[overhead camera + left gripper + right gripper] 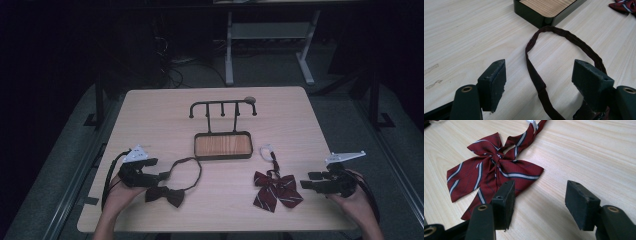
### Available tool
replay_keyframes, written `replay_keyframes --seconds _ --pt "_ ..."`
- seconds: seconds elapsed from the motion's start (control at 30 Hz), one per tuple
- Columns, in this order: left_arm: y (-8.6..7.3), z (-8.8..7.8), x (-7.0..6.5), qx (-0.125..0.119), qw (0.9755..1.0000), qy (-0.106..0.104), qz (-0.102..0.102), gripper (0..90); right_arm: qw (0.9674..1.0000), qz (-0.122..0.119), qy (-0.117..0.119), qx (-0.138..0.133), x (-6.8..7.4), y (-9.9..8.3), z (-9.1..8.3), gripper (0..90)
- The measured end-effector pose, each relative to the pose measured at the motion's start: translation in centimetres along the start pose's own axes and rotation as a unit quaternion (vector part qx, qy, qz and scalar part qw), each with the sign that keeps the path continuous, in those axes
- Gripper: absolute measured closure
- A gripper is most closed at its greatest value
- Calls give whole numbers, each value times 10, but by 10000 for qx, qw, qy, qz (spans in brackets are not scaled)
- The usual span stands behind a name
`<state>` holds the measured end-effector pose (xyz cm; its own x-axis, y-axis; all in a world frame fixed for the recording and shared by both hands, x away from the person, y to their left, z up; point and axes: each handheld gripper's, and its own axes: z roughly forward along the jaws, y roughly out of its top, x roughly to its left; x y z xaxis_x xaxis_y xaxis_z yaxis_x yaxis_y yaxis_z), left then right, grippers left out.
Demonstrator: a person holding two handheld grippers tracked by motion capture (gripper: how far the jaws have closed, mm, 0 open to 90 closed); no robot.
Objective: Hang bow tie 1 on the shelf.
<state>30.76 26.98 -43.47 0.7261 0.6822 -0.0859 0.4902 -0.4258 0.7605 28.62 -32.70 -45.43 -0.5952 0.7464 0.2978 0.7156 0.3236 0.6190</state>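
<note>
A dark bow tie [165,194] lies at the front left of the table, its thin strap [192,167] looped toward the middle. My left gripper [161,176] is open at the loop's left end. In the left gripper view the strap [564,35] runs on the table between the spread jaws of the gripper [540,66], and the pads [496,82] are clear of it. A red striped bow tie [276,190] lies at the front right, with a white clasp [266,149] on its band. My right gripper [306,181] stands open just right of it, empty, the tie [494,167] ahead and left of the gripper [541,186].
A black hook rack [222,104] rises from a black-rimmed tray [223,157] with a wood-grain floor at the table's centre; its corner [534,18] lies just beyond the strap loop. Bare tabletop surrounds both ties. A white desk frame [230,50] stands on the floor behind.
</note>
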Motion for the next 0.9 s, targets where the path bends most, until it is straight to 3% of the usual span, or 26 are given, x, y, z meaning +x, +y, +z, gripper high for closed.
replay_keyframes --seconds 0.57,0.77,0.9 --pt "-2 2 1 84 9999 -57 30 279 10000 27 -89 36 6 6 2 406" --pt "-4 2 2 79 9999 -58 -38 278 9998 -47 -146 119 16 17 3 407" --pt "-3 2 1 133 9999 -104 35 273 9998 -125 -145 82 23 29 1 412"
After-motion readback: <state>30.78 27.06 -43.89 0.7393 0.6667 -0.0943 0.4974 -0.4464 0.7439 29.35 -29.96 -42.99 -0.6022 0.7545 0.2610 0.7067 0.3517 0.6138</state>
